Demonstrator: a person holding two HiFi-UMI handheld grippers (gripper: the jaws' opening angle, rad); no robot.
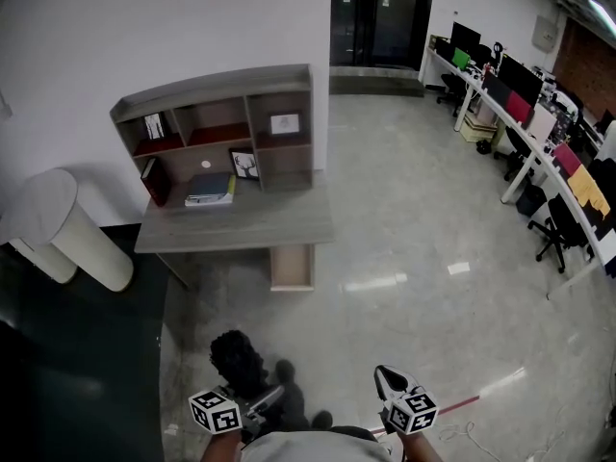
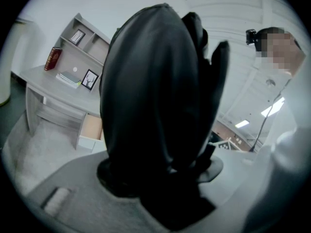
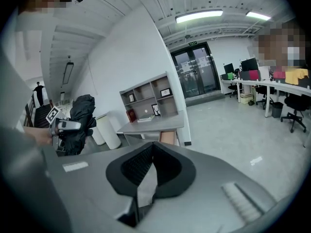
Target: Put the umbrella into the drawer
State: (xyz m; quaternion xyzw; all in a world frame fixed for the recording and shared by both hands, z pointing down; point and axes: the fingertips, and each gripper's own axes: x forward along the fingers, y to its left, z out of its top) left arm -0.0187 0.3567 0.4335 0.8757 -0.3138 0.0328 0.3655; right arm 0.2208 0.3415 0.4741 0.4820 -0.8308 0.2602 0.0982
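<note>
Flooring (image 1: 414, 258) in the head view is polished grey. It is bounded by a white wall (image 1: 192, 17), with glass doors (image 1: 380, 12) at the far end and a row of workstations (image 1: 539, 133) down the right side. The table (image 1: 236, 224) stands against the wall and carries a shelf unit (image 1: 217, 128). Two white cylinders (image 1: 67, 224) stand beside its left edge. The drawer (image 1: 292, 268), below the table's front edge toward the right corner, is pulled out. The umbrella (image 1: 237, 356), black and folded into a loose bundle, is well short of the table, in the left tool (image 1: 252, 402). The right tool (image 1: 393, 383) is beside it, apart.

Left gripper view: the umbrella fills mid-frame as glossy black fabric in creased folds, with the left tool pinching it. The drawer shows a pale wood interior. The shelf unit holds a red book (image 2: 53, 58) and a framed picture (image 2: 77, 36). A second frame (image 2: 90, 79) and stacked books (image 2: 68, 78) rest on the table.

Right gripper view: the right tool's jaws are pressed together at the tips. The umbrella sits at the left, well apart from the table and drawer.
</note>
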